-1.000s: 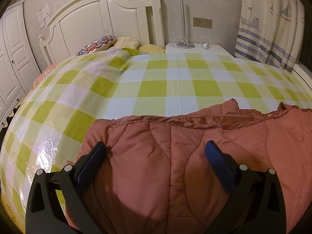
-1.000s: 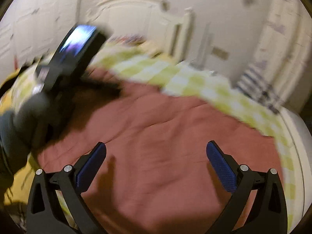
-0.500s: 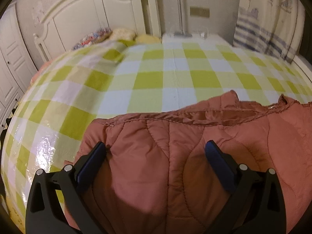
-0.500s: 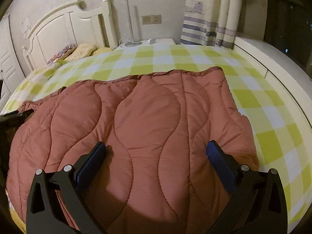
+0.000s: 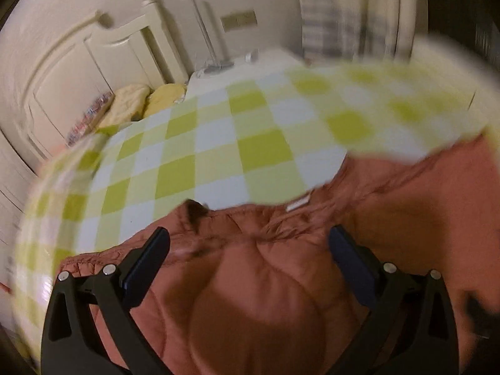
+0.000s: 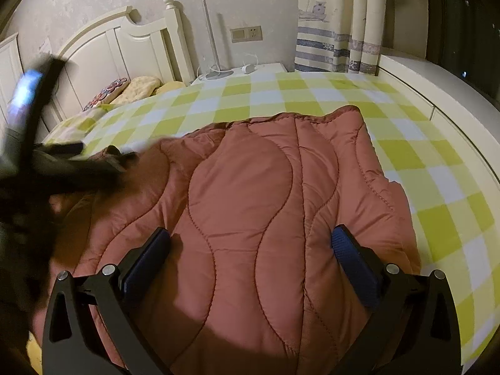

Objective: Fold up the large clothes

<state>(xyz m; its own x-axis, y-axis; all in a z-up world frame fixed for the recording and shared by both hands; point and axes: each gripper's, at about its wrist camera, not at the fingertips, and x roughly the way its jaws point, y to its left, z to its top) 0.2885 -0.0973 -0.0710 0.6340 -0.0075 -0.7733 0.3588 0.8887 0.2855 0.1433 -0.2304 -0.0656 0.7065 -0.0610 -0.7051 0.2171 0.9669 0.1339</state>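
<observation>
A rust-red quilted jacket (image 6: 268, 212) lies spread on the green-and-white checked bedspread (image 6: 406, 156), and both the left gripper (image 5: 250, 247) (its view blurred) and the right gripper (image 6: 250, 247) hover over it with jaws spread wide, gripping nothing.

Your left gripper (image 5: 248, 247) has two black plastic fingers (image 5: 147, 257) with a triangulated, open-frame shape; each finger carries a dark blue pad on its inner face; two round silver screw heads sit on each finger base. Your right gripper (image 6: 250, 247) is built identically: black frame, blue textured pads (image 6: 353, 265), paired silver screws (image 6: 391, 269). In the right wrist view, your left unit appears blurred as a dark body with a lit bluish screen; finer markings cannot be read.
</observation>
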